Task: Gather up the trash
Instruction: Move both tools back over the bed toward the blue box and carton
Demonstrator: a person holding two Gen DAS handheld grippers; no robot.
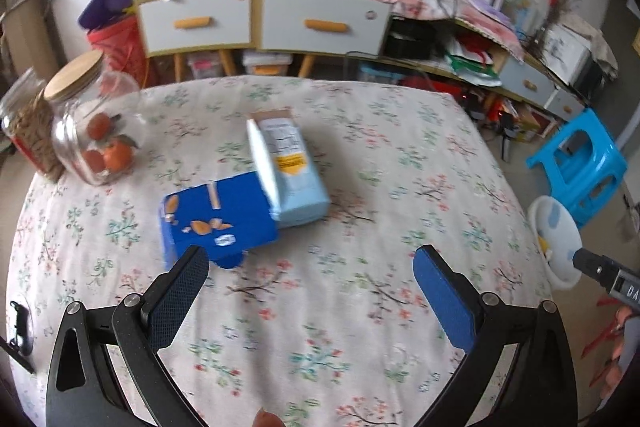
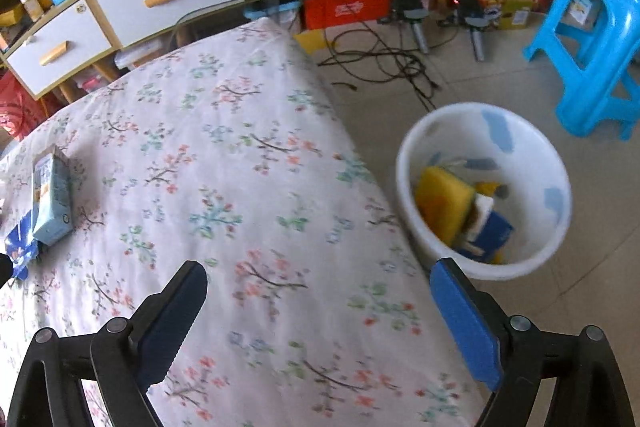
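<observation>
Across the middle of both views, a table covered with a white floral-print cloth (image 1: pixel 360 307) (image 2: pixel 240 147) is spread. On the tiled floor at about three o'clock of the table, a round white plastic bin (image 2: pixel 532 247) (image 1: pixel 560 227) is set, with a yellow packet (image 2: pixel 442 201) and other boxes lying inside it; a bright blue plastic stool (image 2: pixel 592 51) (image 1: pixel 580 163) is seen beyond it at one o'clock. On the cloth, a dark blue flattened carton printed with almonds (image 1: pixel 216 219) (image 2: pixel 18 247) is overlapped by a pale blue carton (image 1: pixel 288 171) (image 2: pixel 52 199) at its two o'clock side. A clear glass jar with a wooden lid (image 1: pixel 96 131) is placed at ten o'clock. The left gripper (image 1: pixel 310 263) is held wide apart, empty, just short of the cartons. The right gripper (image 2: pixel 318 281) is likewise spread apart and empty, over the table edge beside the bin.
</observation>
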